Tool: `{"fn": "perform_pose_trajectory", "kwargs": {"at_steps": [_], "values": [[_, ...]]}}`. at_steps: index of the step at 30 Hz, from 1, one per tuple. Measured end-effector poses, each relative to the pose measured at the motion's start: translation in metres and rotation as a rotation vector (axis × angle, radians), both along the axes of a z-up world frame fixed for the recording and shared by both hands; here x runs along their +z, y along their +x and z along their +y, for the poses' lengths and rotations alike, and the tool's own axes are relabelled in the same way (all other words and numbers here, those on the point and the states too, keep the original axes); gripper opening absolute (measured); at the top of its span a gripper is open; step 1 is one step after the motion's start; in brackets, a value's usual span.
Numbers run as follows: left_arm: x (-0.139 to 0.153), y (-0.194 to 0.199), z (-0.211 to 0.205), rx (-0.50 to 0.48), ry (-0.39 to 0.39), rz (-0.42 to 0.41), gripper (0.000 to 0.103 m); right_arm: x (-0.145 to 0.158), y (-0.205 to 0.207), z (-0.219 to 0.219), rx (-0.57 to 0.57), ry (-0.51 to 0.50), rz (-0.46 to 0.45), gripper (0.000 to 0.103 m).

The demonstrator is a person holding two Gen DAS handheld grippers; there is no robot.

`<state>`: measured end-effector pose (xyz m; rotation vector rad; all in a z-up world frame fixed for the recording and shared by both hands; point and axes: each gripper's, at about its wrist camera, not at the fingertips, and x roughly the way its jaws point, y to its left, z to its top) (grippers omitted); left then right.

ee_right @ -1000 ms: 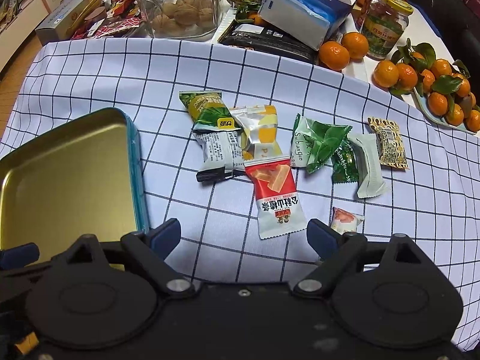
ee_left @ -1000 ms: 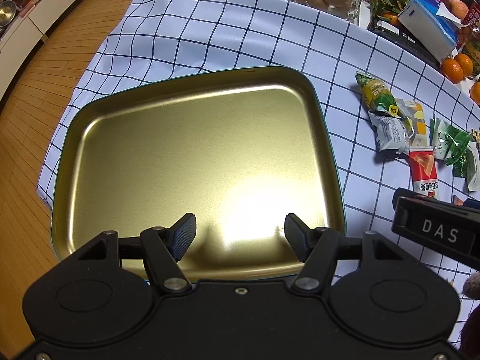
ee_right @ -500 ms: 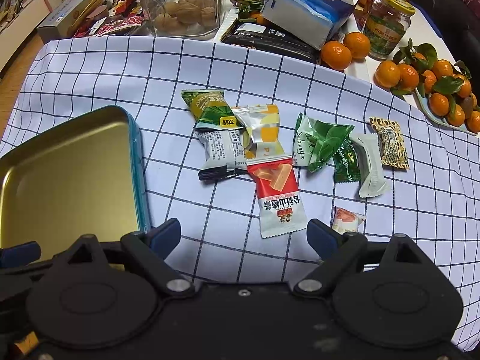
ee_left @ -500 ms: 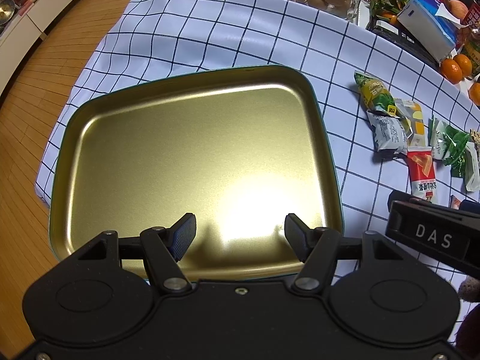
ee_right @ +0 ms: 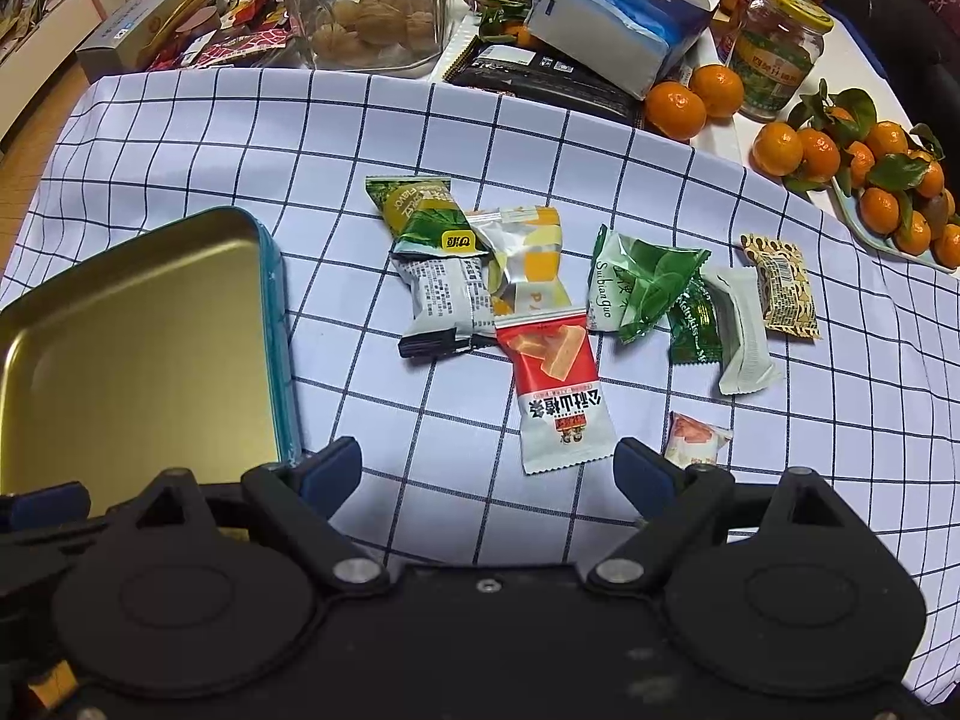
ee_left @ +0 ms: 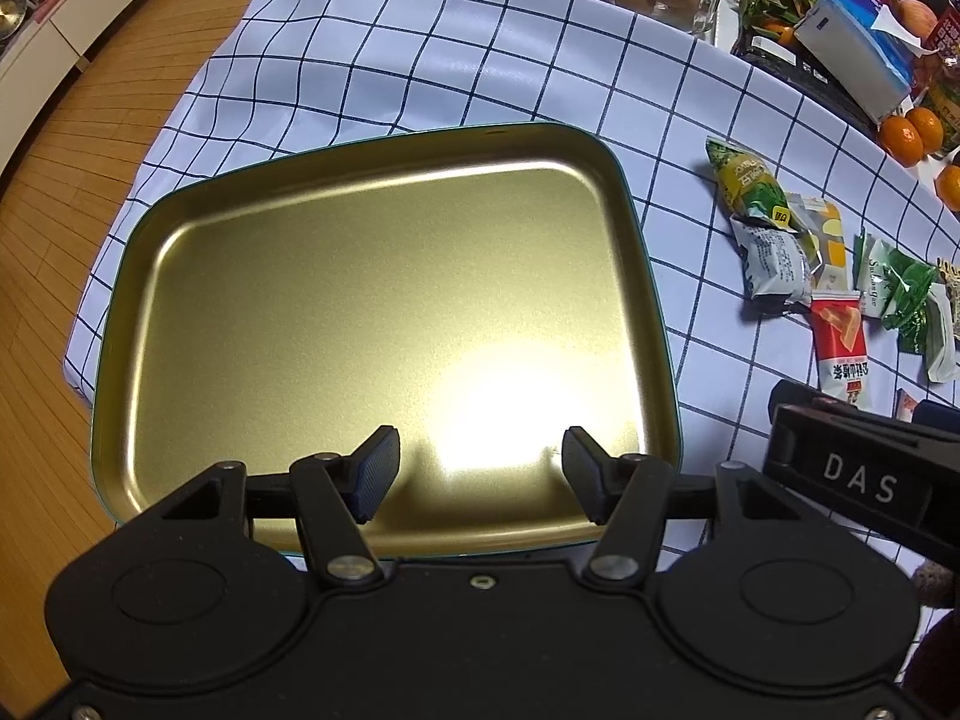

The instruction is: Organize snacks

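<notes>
**Left jaws pinching in a bit over the empty tin, snacks untouched**

Barely anything has moved since a second ago: the left gripper (ee_left: 477, 474) has just been closing its jaws a little, and nothing sits between them. They're plainly apart, hanging at the bottom centre of the left wrist view over the near edge of the gold tin tray (ee_left: 384, 180). Both hands look parked where they were, and the snack pile hasn't budged.

The right gripper (ee_right: 487, 480) has its fingers spread wide too, gripping nothing, low in its own frame above bare checked tablecloth (ee_right: 210, 138). Just past its fingertips lies the red wafer packet (ee_right: 555, 387), dead centre, with a small pink-and-white candy (ee_right: 693, 438) just right of it near the right finger.

Further out, the rest of the snacks cluster mid-frame: a green-yellow packet (ee_right: 426, 216) overlapping a grey packet (ee_right: 447, 294) and a silver-orange one (ee_right: 528, 252), then a green leaf-print pouch (ee_right: 642, 282), a dark green candy (ee_right: 693, 324), a pale wrapper (ee_right: 741, 330) and a tan patterned one (ee_right: 780, 288) off to the right.

The tray sits at the left of that view, teal outside, just beside the pile but not touching it. Along the top edge: a glass jar of walnuts (ee_right: 372, 24), a tissue pack (ee_right: 618, 24) and mandarins (ee_right: 675, 111).
</notes>
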<state>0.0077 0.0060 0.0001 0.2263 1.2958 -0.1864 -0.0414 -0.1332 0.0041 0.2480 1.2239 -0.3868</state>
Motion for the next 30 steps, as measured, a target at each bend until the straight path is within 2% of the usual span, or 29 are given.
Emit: {"fn": "perform_pose_trajectory", "kwargs": {"at_steps": [19,26,30], "values": [[-0.001,0.0,-0.005,-0.011,-0.014,0.008,0.063,0.0,-0.001,-0.003,0.0,0.006,0.002,0.095],[0.004,-0.003,-0.017,-0.039,-0.044,0.008,0.058,0.003,-0.014,-0.033,-0.07,0.015,0.0,0.095],[0.008,-0.008,-0.032,-0.075,-0.068,0.004,0.058,0.003,-0.027,-0.056,-0.12,0.027,0.005,0.09]]}}
